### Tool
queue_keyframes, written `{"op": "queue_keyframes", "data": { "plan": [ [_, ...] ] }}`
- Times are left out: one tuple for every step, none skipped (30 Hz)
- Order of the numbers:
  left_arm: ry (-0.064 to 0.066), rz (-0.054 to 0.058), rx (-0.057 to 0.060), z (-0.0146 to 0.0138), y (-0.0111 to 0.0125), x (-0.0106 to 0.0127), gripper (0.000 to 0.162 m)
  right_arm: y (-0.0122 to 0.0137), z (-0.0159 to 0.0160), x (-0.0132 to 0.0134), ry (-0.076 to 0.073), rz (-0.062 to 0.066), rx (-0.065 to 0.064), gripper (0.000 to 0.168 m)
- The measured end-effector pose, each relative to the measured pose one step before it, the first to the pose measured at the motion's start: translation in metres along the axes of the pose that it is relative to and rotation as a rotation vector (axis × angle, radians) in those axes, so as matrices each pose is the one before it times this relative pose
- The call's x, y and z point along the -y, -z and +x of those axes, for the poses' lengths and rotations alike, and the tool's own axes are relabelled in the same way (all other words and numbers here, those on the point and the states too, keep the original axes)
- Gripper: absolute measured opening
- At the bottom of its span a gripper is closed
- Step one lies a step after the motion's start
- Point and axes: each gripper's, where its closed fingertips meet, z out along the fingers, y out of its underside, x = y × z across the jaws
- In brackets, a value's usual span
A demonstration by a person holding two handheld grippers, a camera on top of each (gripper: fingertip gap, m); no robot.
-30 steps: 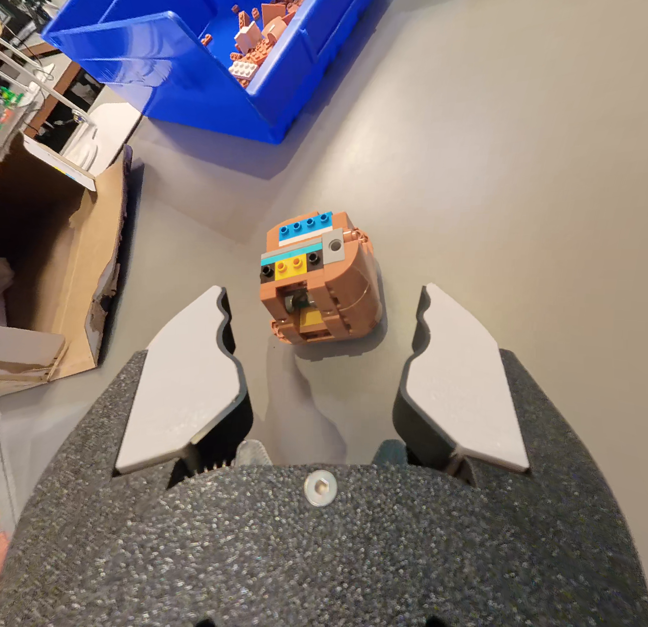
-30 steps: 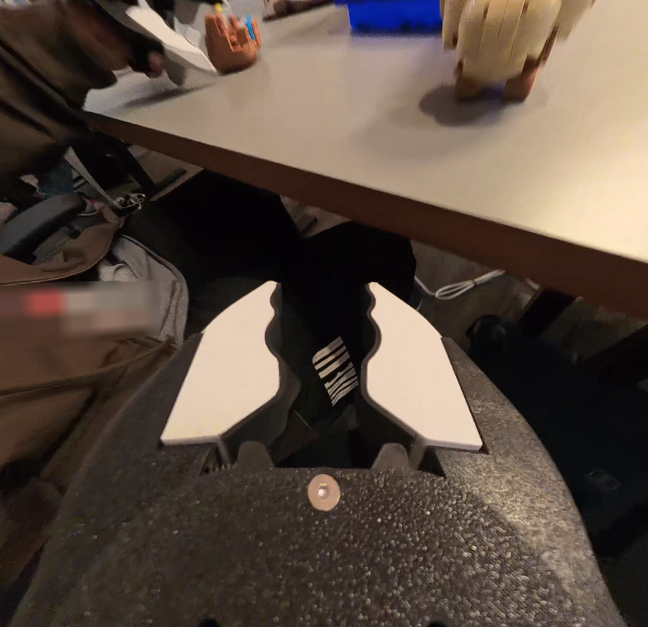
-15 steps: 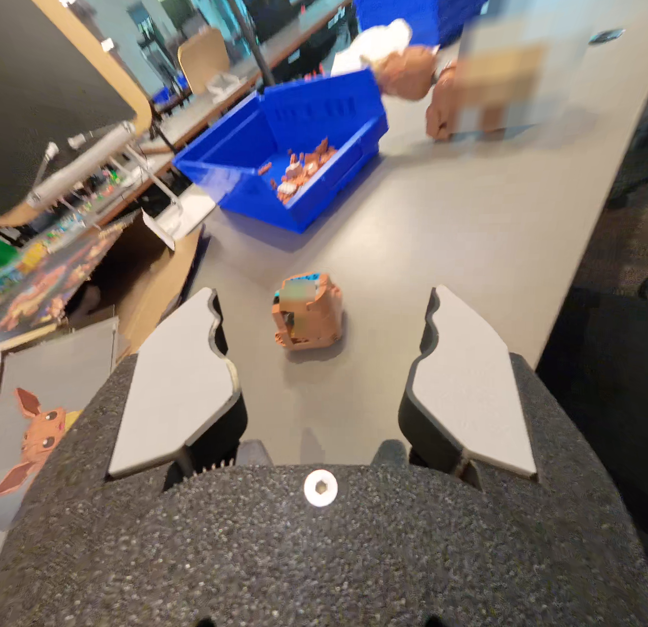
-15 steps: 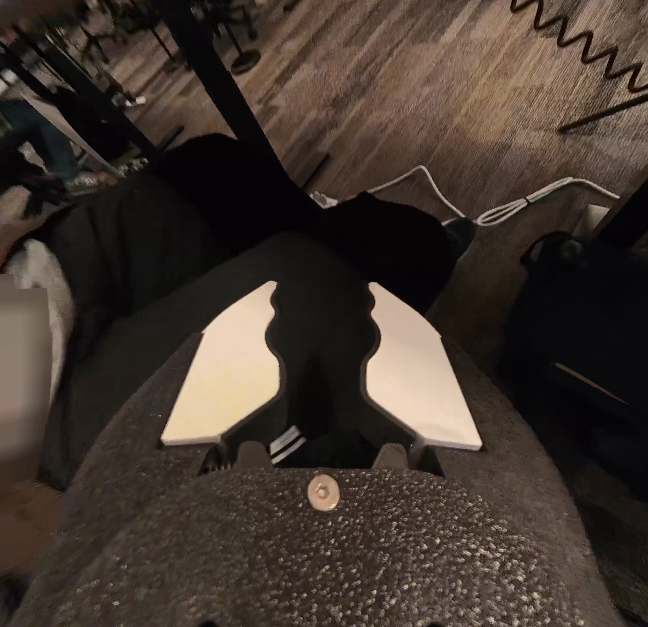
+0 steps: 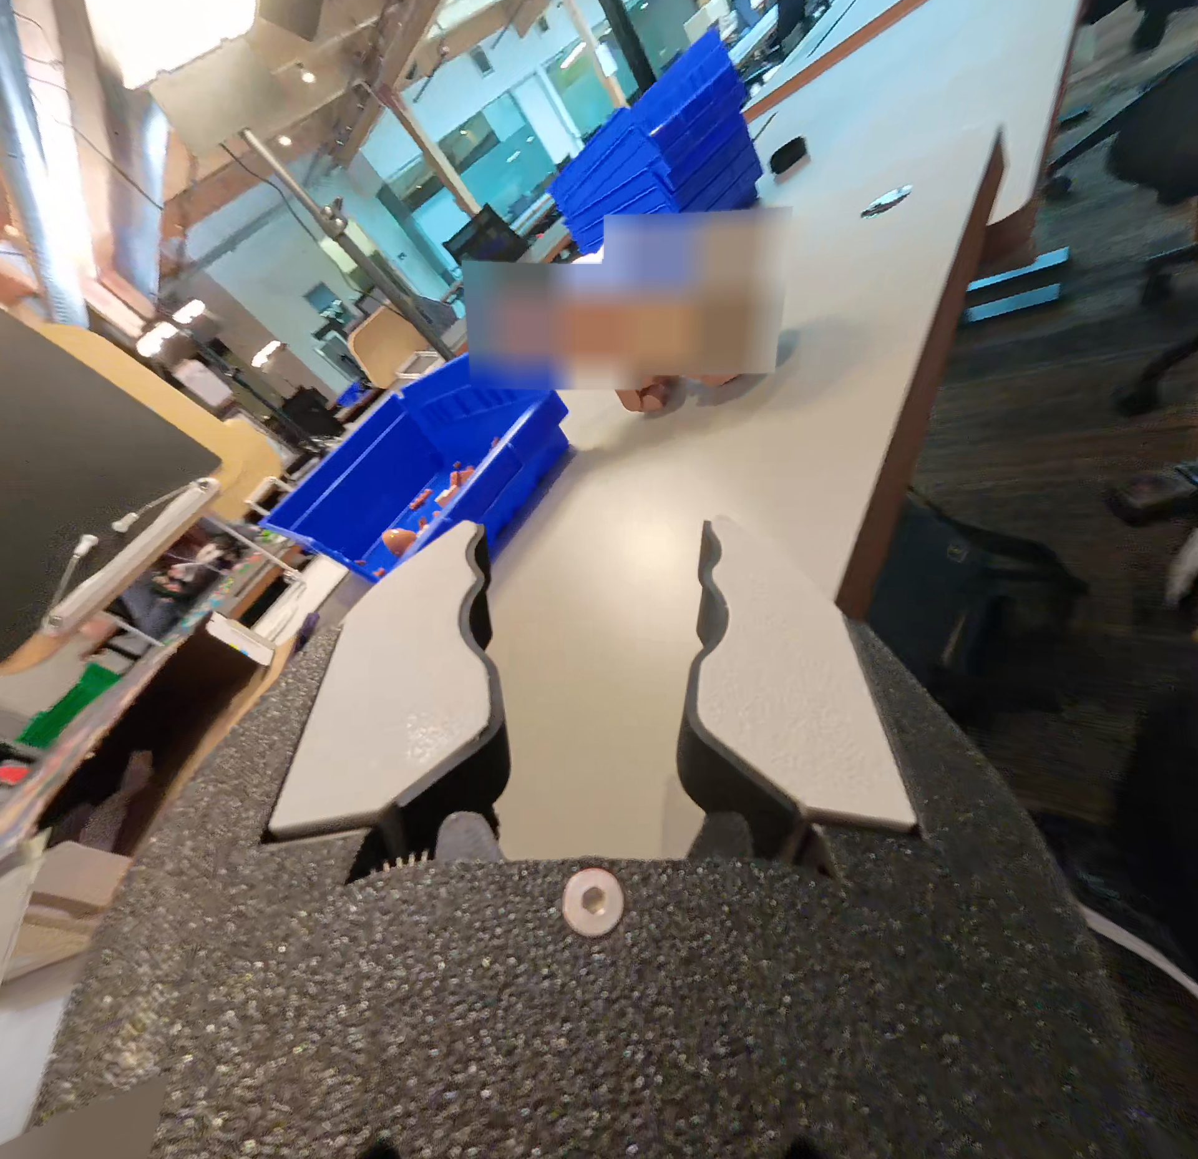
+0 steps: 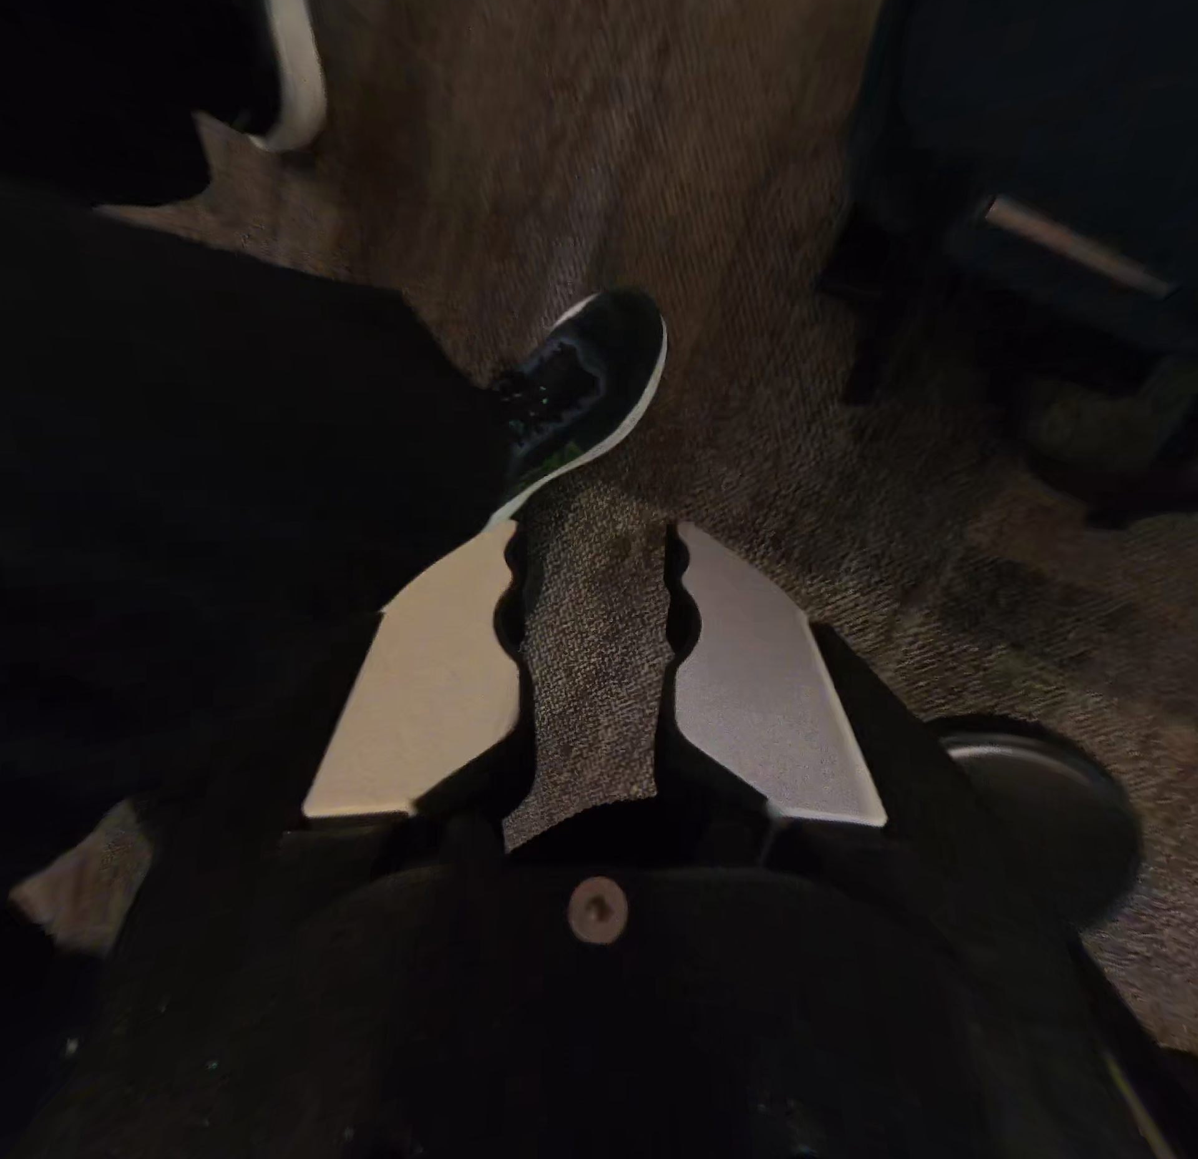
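two empty claws, one over a table, one over carpet

one long grey table (image 5: 765, 479) filled the left wrist view, its brown edge running down the right side. one carpet (image 6: 810, 479) covered the floor in the dim right wrist view. one stack of blue bins (image 5: 674, 149) stood far back on the table; how many bins it held could not be told. one open blue bin (image 5: 389, 479) sat nearer, on the table's left part, with a scatter of small brown and pale bricks (image 5: 447, 489) inside, too small to count. one cardboard box (image 5: 188, 693) stood off the table's left end.

the left gripper (image 5: 591, 538) hung above bare tabletop, its two fingers (image 5: 415, 674) spread apart with nothing between them; the open bin was the nearest thing, just beyond the left fingertip. past the bin, a brown brick shape (image 5: 648, 398) rested on the table, mostly hidden by a blurred patch.

the right gripper (image 6: 591, 531) pointed down at the carpet, its two fingers (image 6: 441, 674) parted by a moderate gap and gripping nothing. one black shoe (image 6: 583, 388) with a white sole lay just ahead of the left fingertip, below a dark trouser leg (image 6: 227, 447). one round dark disc (image 6: 1037, 816) sat on the carpet to the right. dark furniture beyond was too murky to make out.
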Motion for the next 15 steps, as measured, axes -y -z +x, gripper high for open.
{"op": "queue_keyframes", "data": {
  "plan": [
    [-0.0186, -0.0040, 0.0247, -0.00014, -0.01084, -0.00100, 0.062, -0.02361, 0.00711, -0.01023, -0.0328, -0.0158, 0.0100, 0.040],
    [-0.0099, -0.0020, 0.0232, -0.00033, -0.01058, -0.00148, 0.062, -0.02427, 0.00672, -0.00793, -0.0400, -0.0035, 0.0158, 0.040],
    [0.0031, -0.0002, 0.0240, -0.00076, -0.01028, -0.00238, 0.061, -0.02489, 0.00723, -0.00576, -0.0415, 0.0042, 0.0185, 0.039],
    [0.0151, -0.0049, 0.0154, 0.00003, -0.01039, -0.00415, 0.061, -0.02474, 0.00749, -0.00401, -0.0373, 0.0091, 0.0180, 0.039],
    [-0.0034, -0.0223, 0.0143, -0.00046, -0.01004, -0.00537, 0.059, -0.02378, 0.00791, -0.00250, -0.0339, 0.0145, 0.0195, 0.039],
    [-0.0341, -0.0262, 0.0432, -0.00397, -0.00928, -0.00358, 0.058, -0.02316, 0.00719, -0.00041, -0.0341, 0.0167, 0.0258, 0.039],
    [-0.0228, -0.0022, 0.0080, 0.00129, -0.00844, 0.00017, 0.058, -0.02231, 0.00751, 0.00165, -0.0366, 0.0198, 0.0304, 0.040],
    [-0.0121, -0.0154, 0.0006, 0.00171, -0.00755, -0.00101, 0.058, -0.01954, 0.00736, 0.00385, -0.0412, 0.0260, 0.0324, 0.040],
    [-0.0069, -0.0360, 0.0029, 0.00073, -0.00673, -0.00377, 0.057, -0.01707, 0.00801, 0.00513, -0.0430, 0.0268, 0.0267, 0.040],
    [-0.0045, -0.0407, 0.0075, -0.00030, -0.00486, -0.00450, 0.057, -0.01540, 0.00938, 0.00679, -0.0360, 0.0272, 0.0163, 0.039],
    [-0.0114, -0.0254, 0.0167, -0.00082, -0.00248, -0.00289, 0.057, -0.01298, 0.00953, 0.00920, -0.0276, 0.0288, 0.0032, 0.039],
    [-0.0278, -0.0041, 0.0101, 0.00138, -0.00060, -0.00031, 0.055, -0.01157, 0.01110, 0.01063, -0.0211, 0.0272, -0.0096, 0.038],
    [-0.0322, 0.0025, 0.0080, 0.00192, -0.00004, 0.00037, 0.051, -0.01046, 0.01184, 0.01102, -0.0143, 0.0261, -0.0162, 0.036],
    [-0.0300, -0.0012, 0.0094, 0.00156, -0.00037, -0.00002, 0.048, -0.00962, 0.01002, 0.01159, -0.0103, 0.0281, -0.0153, 0.033],
    [-0.0249, -0.0091, 0.0059, 0.00152, -0.00100, -0.00088, 0.046, -0.00856, 0.00835, 0.01097, -0.0076, 0.0255, -0.0073, 0.031]
  ]
}}
